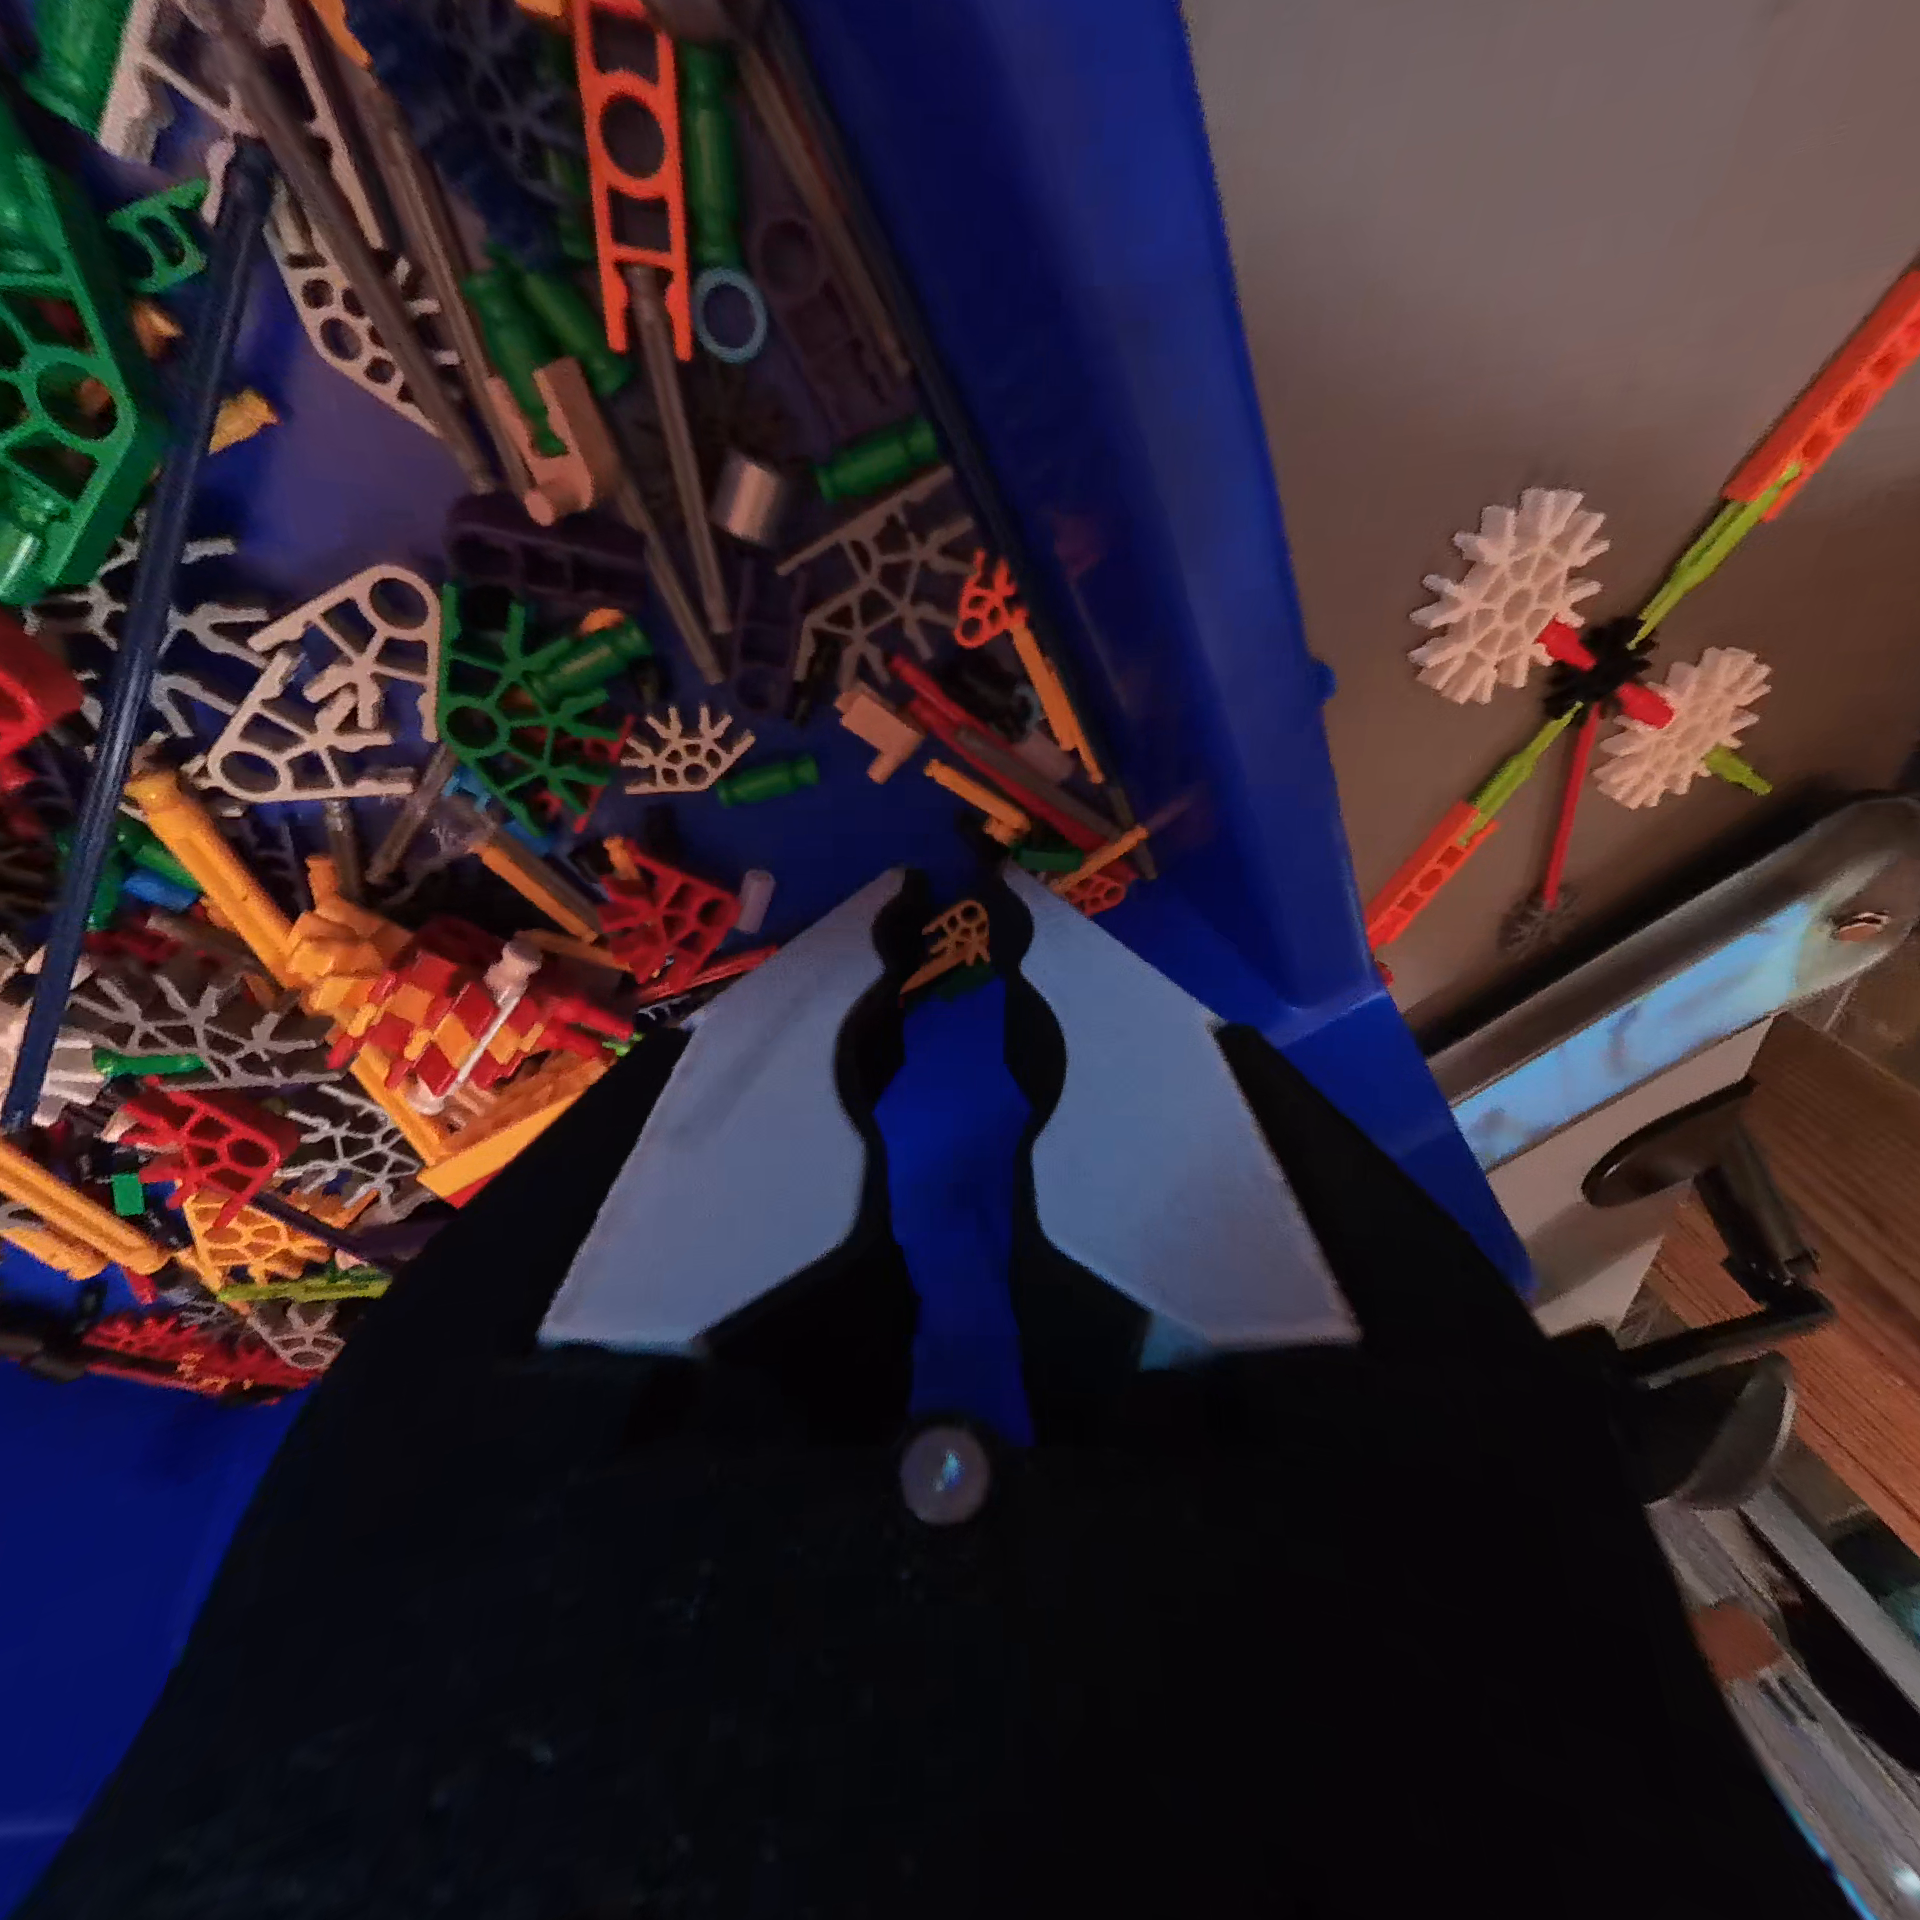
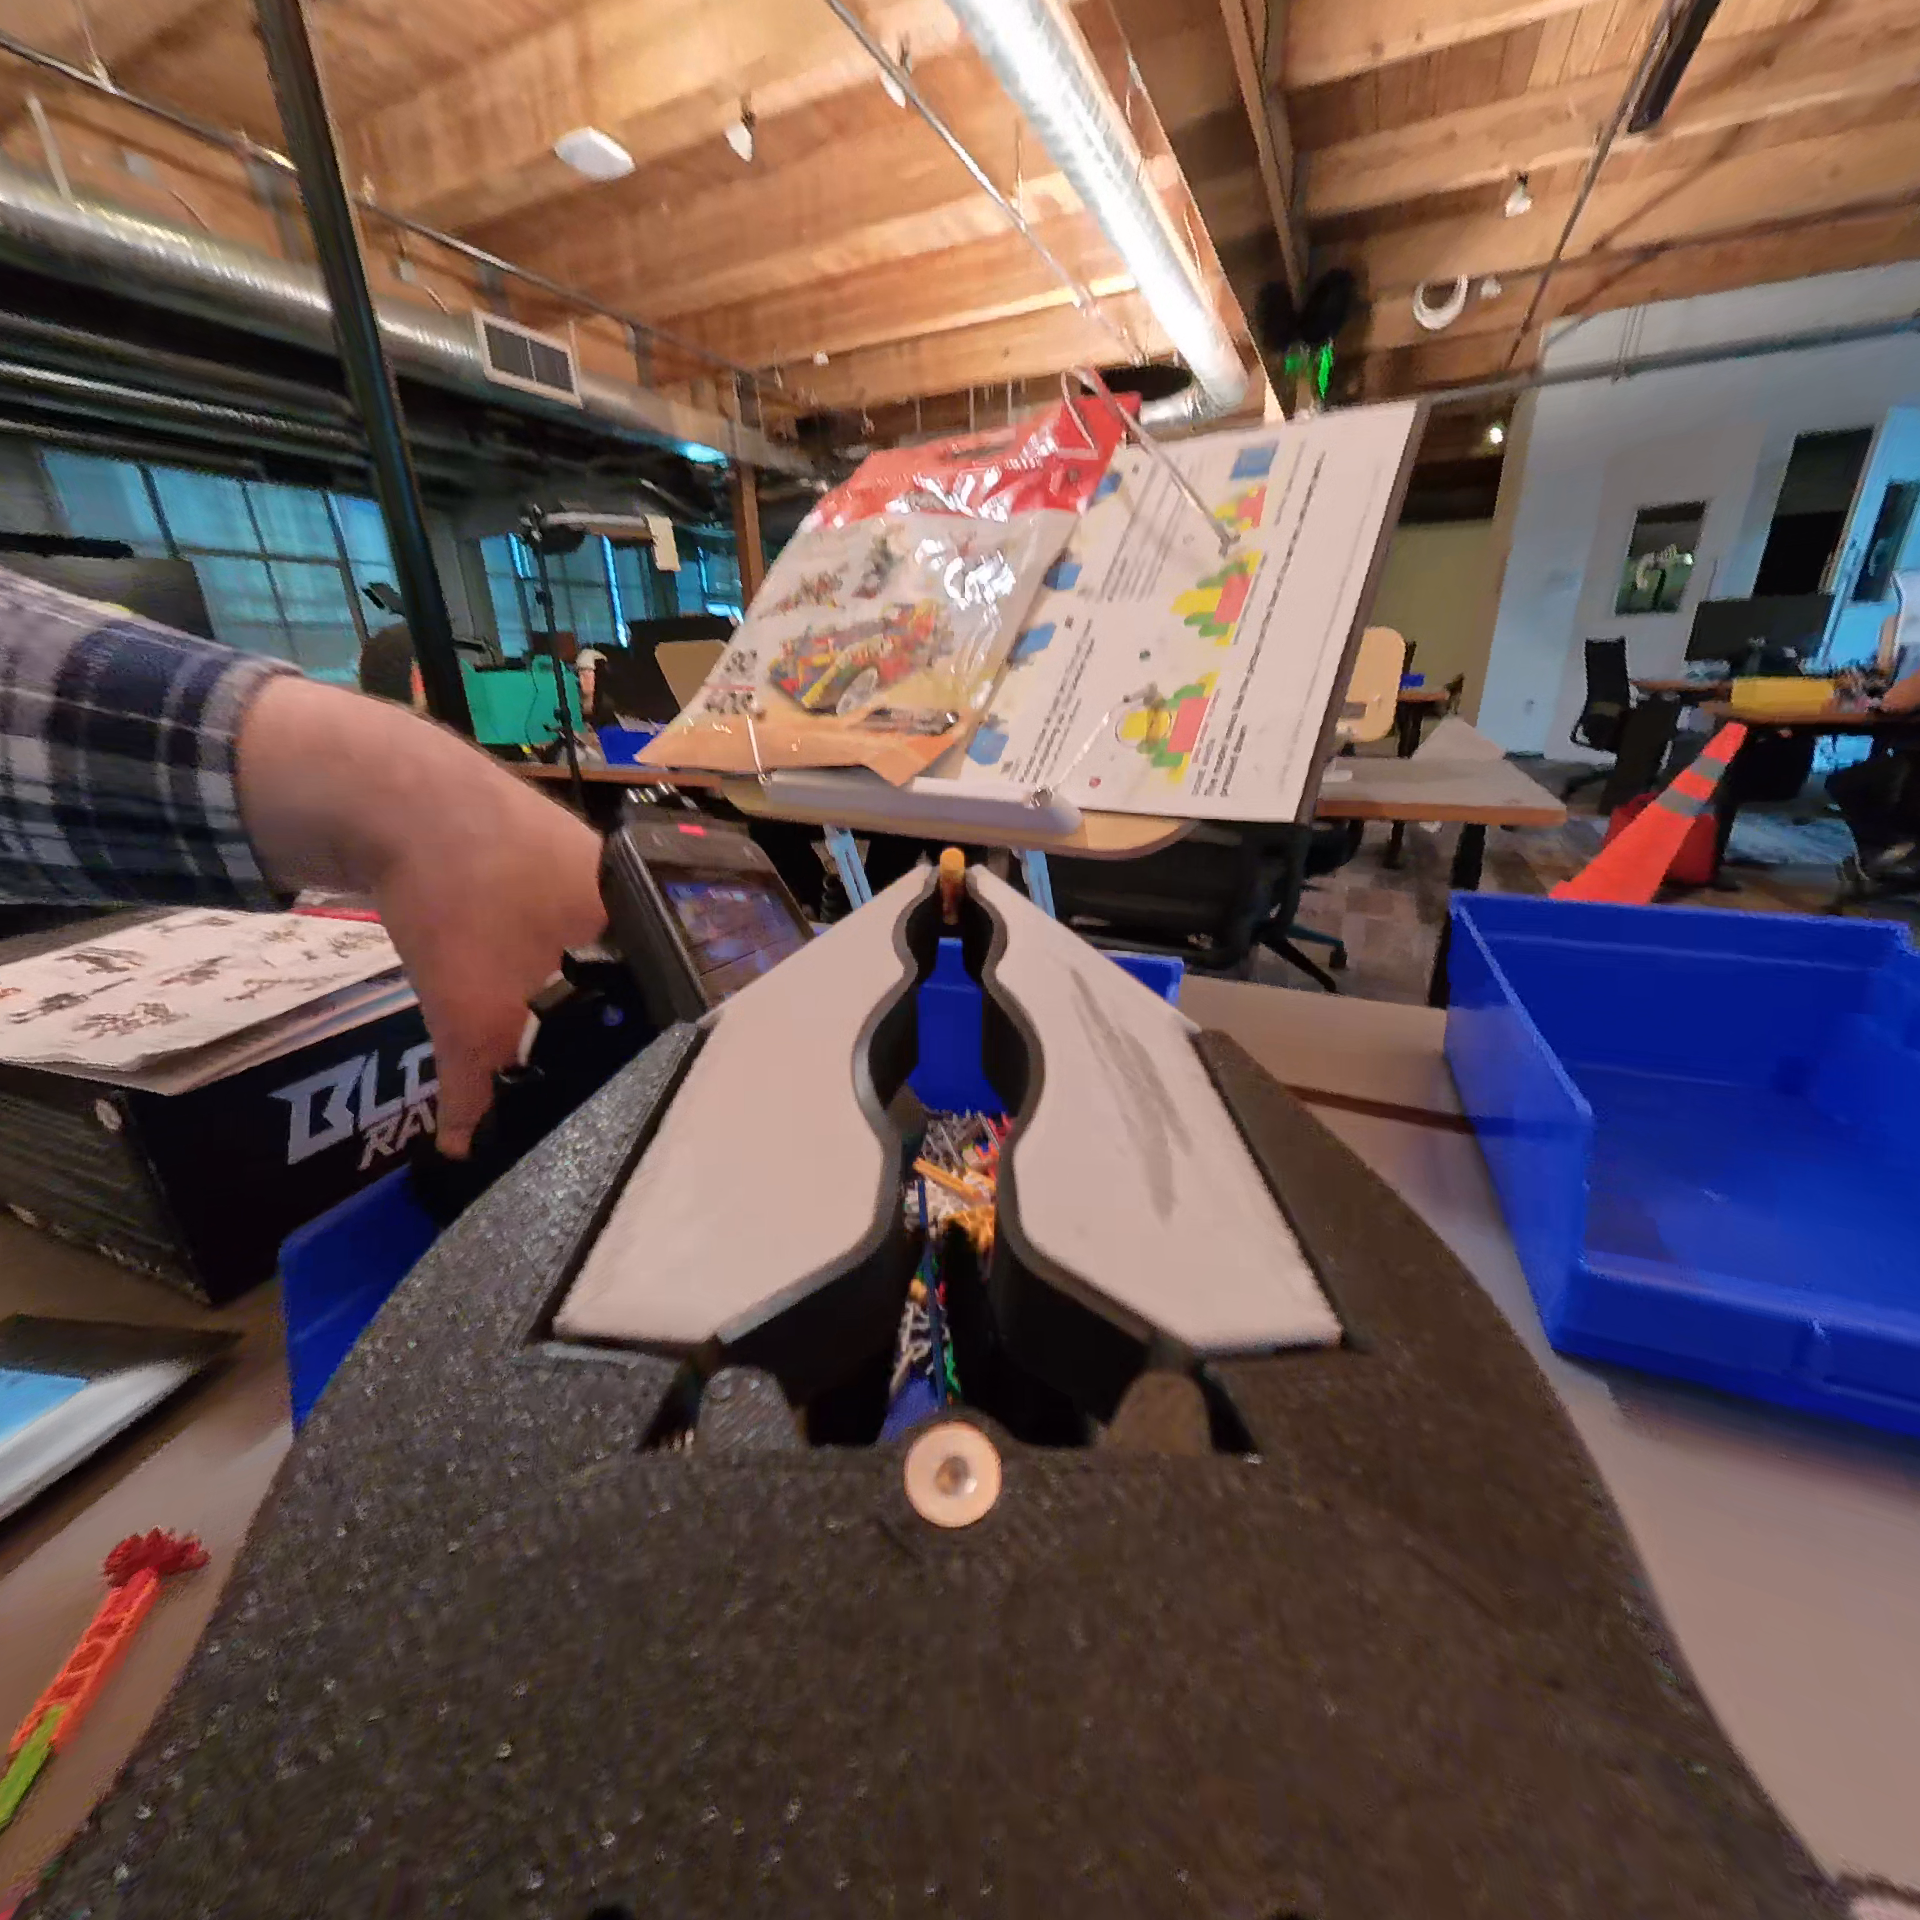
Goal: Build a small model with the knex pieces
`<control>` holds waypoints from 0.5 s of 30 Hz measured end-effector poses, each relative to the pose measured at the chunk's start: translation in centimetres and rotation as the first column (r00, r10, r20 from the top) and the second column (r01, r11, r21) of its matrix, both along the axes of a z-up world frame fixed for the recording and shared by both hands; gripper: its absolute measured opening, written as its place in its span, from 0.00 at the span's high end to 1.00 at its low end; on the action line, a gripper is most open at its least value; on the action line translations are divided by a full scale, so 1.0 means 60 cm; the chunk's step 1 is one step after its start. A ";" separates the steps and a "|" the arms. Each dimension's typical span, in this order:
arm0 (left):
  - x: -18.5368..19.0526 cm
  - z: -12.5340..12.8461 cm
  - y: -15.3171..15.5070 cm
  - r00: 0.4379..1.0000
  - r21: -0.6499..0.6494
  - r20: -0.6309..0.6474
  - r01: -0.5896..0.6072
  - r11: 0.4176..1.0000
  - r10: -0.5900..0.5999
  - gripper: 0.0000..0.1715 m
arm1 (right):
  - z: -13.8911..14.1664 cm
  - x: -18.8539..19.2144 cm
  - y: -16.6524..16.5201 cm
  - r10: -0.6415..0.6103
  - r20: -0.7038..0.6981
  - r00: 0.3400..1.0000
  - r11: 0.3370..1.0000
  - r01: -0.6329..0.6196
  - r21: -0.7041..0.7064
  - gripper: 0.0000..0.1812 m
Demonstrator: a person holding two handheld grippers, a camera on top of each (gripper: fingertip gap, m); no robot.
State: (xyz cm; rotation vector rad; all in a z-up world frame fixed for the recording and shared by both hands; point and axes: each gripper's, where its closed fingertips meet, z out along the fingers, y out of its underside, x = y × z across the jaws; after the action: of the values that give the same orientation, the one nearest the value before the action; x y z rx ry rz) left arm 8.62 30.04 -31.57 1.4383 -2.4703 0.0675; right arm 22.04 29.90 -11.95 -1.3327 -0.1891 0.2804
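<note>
In the left wrist view my left gripper [image 1: 956, 896] reaches down into a blue bin [image 1: 1091, 416] full of several mixed plastic construction rods and connectors [image 1: 499, 707]. Its jaws are nearly together around a small orange connector [image 1: 958, 933] at the tips, close to the bin's near right corner. In the right wrist view my right gripper [image 2: 951, 881] is shut on a small yellow-orange rod piece [image 2: 951, 864] and holds it in the air above the same bin [image 2: 343, 1278]. A person's hand [image 2: 457, 894] holds the other gripper to the left.
A partly built model with white snowflake connectors [image 1: 1507, 592], a black hub [image 1: 1595, 665] and orange beams [image 1: 1839, 405] lies on the table right of the bin. A second blue bin [image 2: 1714, 1143] stands at right. A black box [image 2: 208, 1143] and an instruction stand [image 2: 1091, 623] sit behind. Across from one pair of fingers to the other is roughly 25 centimetres. The right gripper is farther from the black hub [image 1: 1595, 665], some 30 centimetres, than the left, some 15 centimetres.
</note>
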 end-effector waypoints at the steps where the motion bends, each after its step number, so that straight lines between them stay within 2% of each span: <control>1: -0.001 -0.001 0.002 1.000 0.012 -0.006 0.012 1.000 -0.011 0.94 | 0.005 -0.002 -0.004 0.002 0.003 1.000 1.000 -0.002 0.019 1.00; 5: 0.003 -0.002 0.002 1.000 0.029 -0.013 0.022 0.999 -0.021 0.94 | 0.009 -0.008 -0.007 0.014 0.006 1.000 1.000 -0.015 0.026 1.00; 9: -0.005 -0.011 0.001 0.996 0.048 -0.074 0.044 0.998 -0.040 0.94 | 0.017 -0.002 -0.011 0.013 -0.004 1.000 0.999 -0.013 0.045 1.00; 15: -0.001 -0.012 -0.001 0.996 0.049 -0.087 0.007 0.999 -0.003 0.97 | 0.021 -0.005 -0.014 0.020 -0.001 1.000 0.998 -0.020 0.060 1.00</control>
State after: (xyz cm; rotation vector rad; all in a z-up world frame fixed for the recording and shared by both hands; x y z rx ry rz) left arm 8.59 29.95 -32.29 1.4233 -2.4207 -0.0565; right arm 21.73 29.05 -10.68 -1.2720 -0.2082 0.2905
